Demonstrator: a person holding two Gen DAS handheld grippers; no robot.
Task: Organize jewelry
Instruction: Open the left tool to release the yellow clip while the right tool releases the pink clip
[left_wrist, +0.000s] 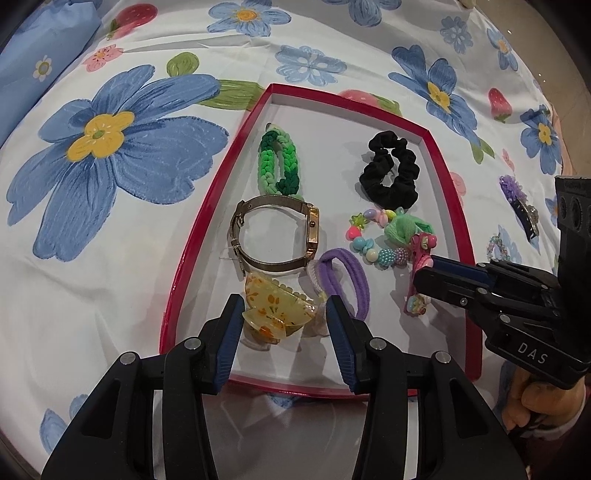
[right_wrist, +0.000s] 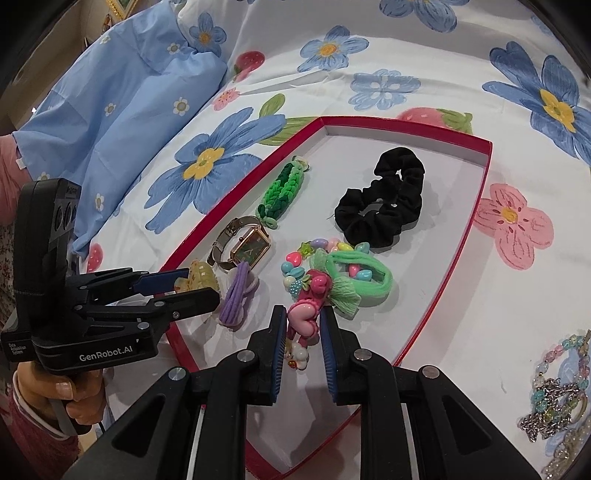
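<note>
A red-rimmed white tray (left_wrist: 207, 206) (right_wrist: 476, 206) lies on a flowered sheet. In it are a green braided band (left_wrist: 279, 162), a black scrunchie (left_wrist: 391, 173), a gold watch (left_wrist: 273, 236), a purple hair tie (left_wrist: 347, 280), a bead bracelet with a green tie (left_wrist: 384, 236) and a yellow claw clip (left_wrist: 275, 310). My left gripper (left_wrist: 284, 317) is open with its fingers on either side of the claw clip. My right gripper (right_wrist: 303, 325) is narrowly open around a pink hair clip (right_wrist: 304, 317); whether the pads touch it is unclear.
Loose bracelets and chains (right_wrist: 557, 398) lie on the sheet right of the tray. A purple flower clip (left_wrist: 517, 199) lies beyond the tray's right rim. A blue pillow (right_wrist: 110, 110) sits at the far left.
</note>
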